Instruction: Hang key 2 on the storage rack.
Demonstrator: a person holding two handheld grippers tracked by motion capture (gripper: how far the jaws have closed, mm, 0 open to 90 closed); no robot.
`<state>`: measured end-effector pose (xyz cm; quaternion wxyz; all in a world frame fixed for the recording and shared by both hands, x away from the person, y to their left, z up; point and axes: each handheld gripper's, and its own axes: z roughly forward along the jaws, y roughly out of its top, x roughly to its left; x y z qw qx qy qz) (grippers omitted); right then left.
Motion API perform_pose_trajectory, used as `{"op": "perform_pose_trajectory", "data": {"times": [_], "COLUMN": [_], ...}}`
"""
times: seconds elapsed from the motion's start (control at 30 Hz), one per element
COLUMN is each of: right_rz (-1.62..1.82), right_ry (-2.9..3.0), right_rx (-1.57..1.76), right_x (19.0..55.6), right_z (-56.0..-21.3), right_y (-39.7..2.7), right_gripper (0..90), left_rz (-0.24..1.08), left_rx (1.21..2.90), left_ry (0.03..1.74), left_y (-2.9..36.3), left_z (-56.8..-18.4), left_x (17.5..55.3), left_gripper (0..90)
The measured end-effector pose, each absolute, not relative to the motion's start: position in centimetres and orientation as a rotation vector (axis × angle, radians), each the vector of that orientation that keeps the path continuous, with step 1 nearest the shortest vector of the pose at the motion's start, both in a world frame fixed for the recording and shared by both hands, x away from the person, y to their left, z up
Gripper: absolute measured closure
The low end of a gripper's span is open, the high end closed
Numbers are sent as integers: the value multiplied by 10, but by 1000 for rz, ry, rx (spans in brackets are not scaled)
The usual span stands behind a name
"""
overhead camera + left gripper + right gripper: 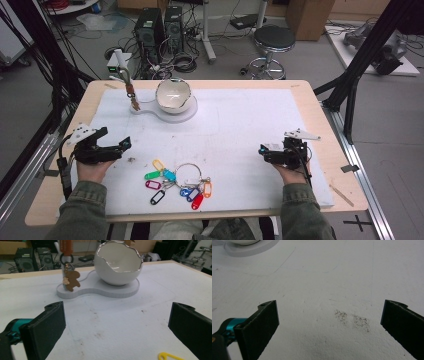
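At the near edge of the counter (320,107), two olive sleeves come in from below, each hand holding tongs. The left tongs (125,143) rest on the white foam-like mat (240,125) with jaws spread wide and nothing between them; the right tongs (262,150) are likewise spread and empty, though seen from above their tips are too small to judge.

Between the hands lies a bunch of plastic key tags (177,182) on a metal ring (188,172). About eight tags can be counted: yellow, green, teal, purple, black, blue, red and orange, but they overlap, so the count is unsure. In the left gripper view just a yellow loop (170,356) shows, cut off by the frame's lower edge.

The mat carries faint pencil lines and a dark gritty smudge (352,319).

Farther back stands one glossy white bowl (117,262), shaped like a cracked eggshell with a jagged metallic rim, on a flat white base (100,290). A brown gingerbread-figure charm (71,280) hangs from a post (122,62) on that base; the post's top is cut off in the left gripper view.
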<state>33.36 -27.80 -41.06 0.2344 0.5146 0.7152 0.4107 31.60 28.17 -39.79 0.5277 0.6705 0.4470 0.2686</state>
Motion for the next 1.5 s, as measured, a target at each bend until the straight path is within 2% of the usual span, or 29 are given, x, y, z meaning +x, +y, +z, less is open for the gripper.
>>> {"op": "perform_pose_trajectory", "data": {"times": [0.43,1.5], "right_rz": [1135,1120], "right_ry": [1968,1997], "right_rx": [1418,1409], "right_x": [333,333], "right_z": [-410,-412], "right_y": [-279,-276], "right_gripper": [6,6], "left_rz": [586,494], "left_rx": [1690,1796], "left_ry": [946,825], "left_y": [249,210], "left_z": [-395,-399], "left_x": [313,310], "left_gripper": [17,17]}}
